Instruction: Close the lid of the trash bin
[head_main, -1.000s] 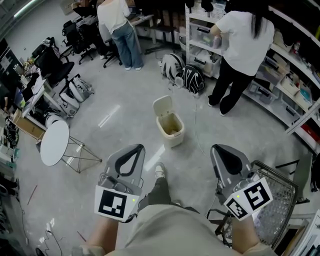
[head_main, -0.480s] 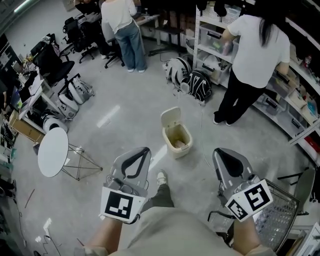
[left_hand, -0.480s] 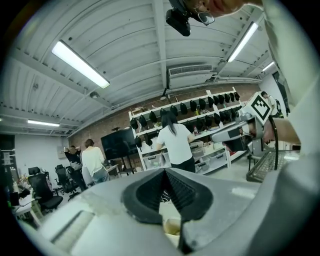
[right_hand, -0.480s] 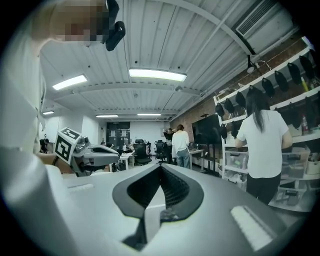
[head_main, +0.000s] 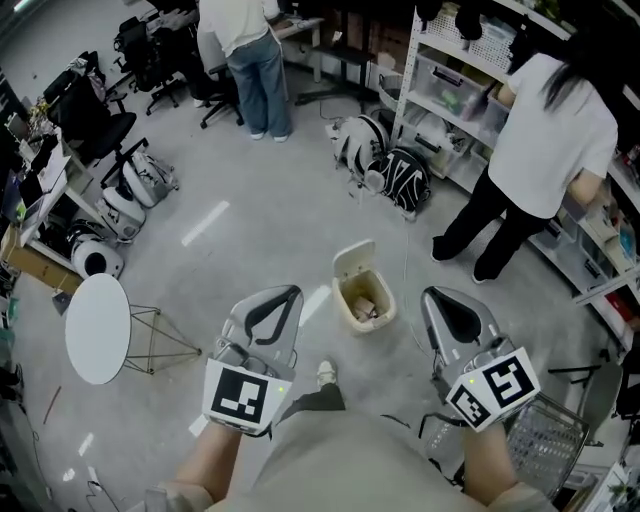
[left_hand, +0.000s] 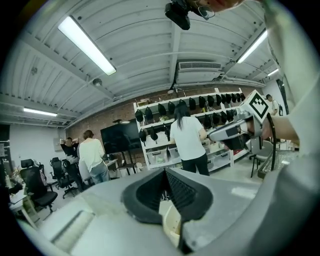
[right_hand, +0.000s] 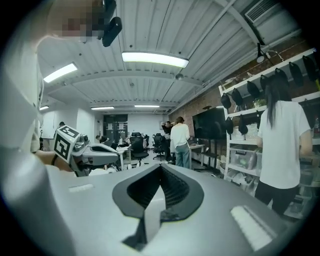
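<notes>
The left gripper fills the lower frame, its dark ribbed jaws pressed together with nothing between them. Beyond it, at centre, a person in a white top faces white shelving. The right gripper shows at right with its marker cube. A second person stands at left.

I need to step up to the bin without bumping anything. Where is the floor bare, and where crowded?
Bare floor lies left of the trash bin, between it and the round white table, and beyond its raised lid toward the person in jeans. Crowded on the right: striped bags, shelves, a person in white, and a wire basket near the right gripper.
</notes>
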